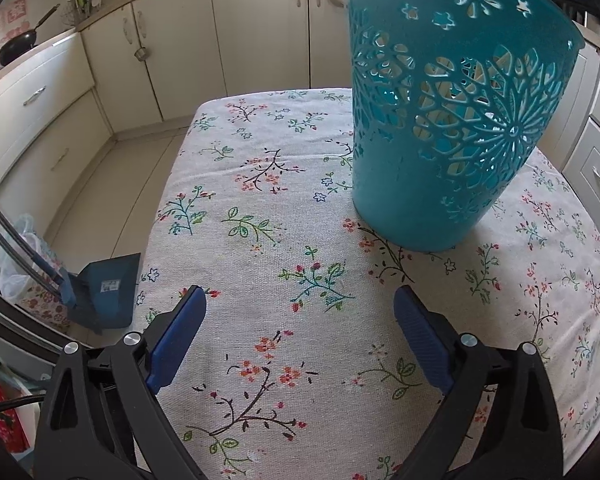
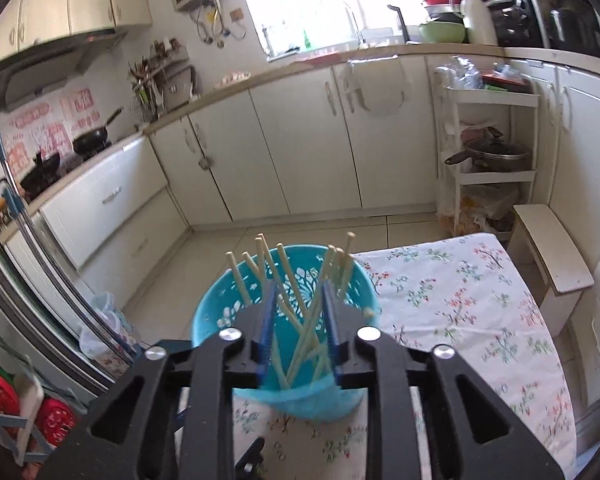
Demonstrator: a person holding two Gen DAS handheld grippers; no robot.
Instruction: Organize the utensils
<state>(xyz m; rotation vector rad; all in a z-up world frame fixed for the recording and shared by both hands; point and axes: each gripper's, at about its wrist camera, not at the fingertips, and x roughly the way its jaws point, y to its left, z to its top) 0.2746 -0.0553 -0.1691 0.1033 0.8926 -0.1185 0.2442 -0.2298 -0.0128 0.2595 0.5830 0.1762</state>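
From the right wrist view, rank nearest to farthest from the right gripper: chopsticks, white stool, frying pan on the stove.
1. Chopsticks, between the jaws of the right gripper, in the teal basket.
2. White stool, right, beside the table.
3. Frying pan, far left on the stove.

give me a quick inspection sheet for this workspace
surface: table under a floral cloth
job's things: teal basket upright on the cloth, pale chopsticks standing loose inside
clutter: nothing seen on the cloth
grippers: left gripper open, over bare cloth; right gripper part open above the basket, chopsticks between its jaws, none pressed
cables: dark cord at lower left edge
surroundings: cream cabinets, pans on stove, dustpan on floor
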